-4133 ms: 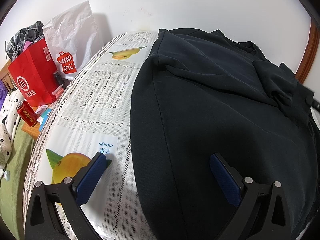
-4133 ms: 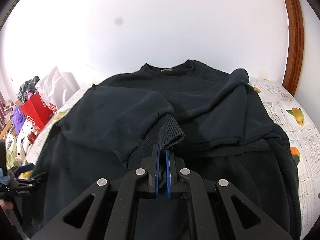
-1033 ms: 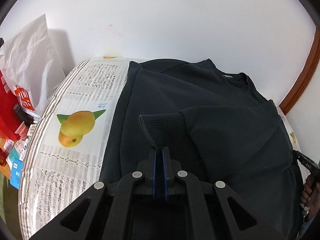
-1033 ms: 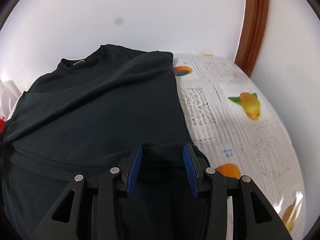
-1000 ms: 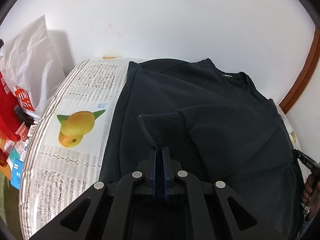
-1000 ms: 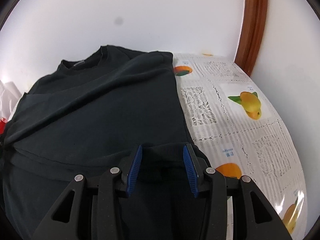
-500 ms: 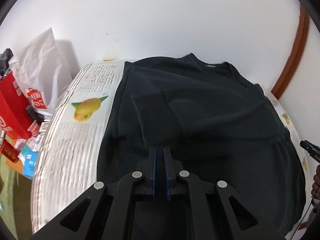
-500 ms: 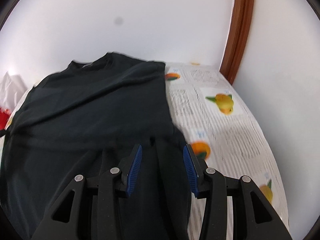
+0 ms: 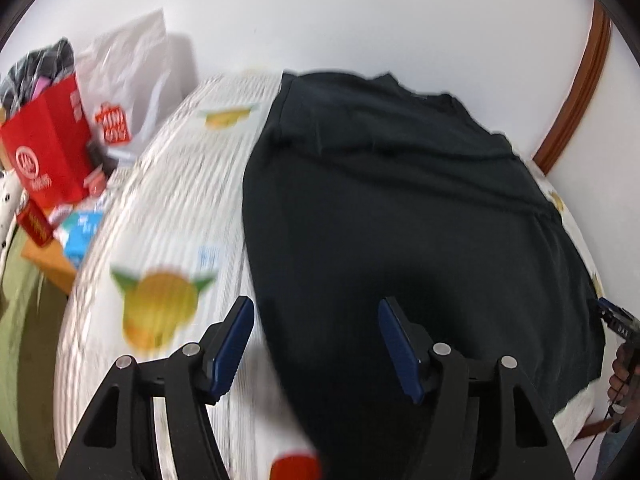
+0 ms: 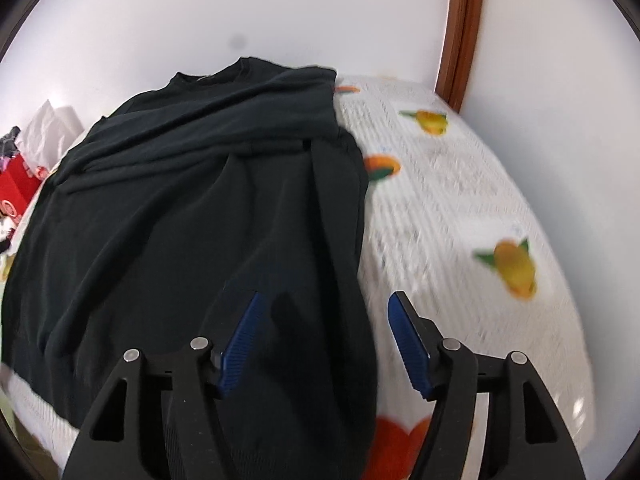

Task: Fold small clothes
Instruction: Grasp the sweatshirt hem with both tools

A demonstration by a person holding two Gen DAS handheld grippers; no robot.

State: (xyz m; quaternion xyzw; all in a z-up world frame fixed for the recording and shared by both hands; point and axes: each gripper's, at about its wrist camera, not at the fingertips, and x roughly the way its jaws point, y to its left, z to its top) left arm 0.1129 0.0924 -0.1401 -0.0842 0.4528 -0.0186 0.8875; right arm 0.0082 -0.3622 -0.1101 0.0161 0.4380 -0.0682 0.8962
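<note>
Both my claws are over the near end of the black sweatshirt (image 9: 400, 208), which lies flat on the fruit-print tablecloth (image 9: 168, 208) with its collar toward the white wall (image 9: 360, 12) and both sleeves folded in across the body

My left gripper (image 9: 316, 340): jaws opening, blue pads well apart, nothing clamped. The sweatshirt's left edge runs down between the pads; the left pad sits over tablecloth, the right pad over black fabric. I can't tell if either pad touches the cloth, the frame is smeared

My right gripper (image 10: 324, 344): jaws opening too, pads apart, nothing clamped. The sweatshirt's right edge falls between them, left pad over fabric, right pad over tablecloth

Right wrist view: a long fold ridge runs from near my left pad up toward the collar (image 10: 208, 74)

Left of the table: red paper bag (image 9: 48, 156), white plastic bag (image 9: 128, 76) behind it, small clutter below. Brown door trim (image 10: 460, 32) at the far right corner. The other gripper's tip and my hand (image 9: 624, 376) show at the left view's right edge
</note>
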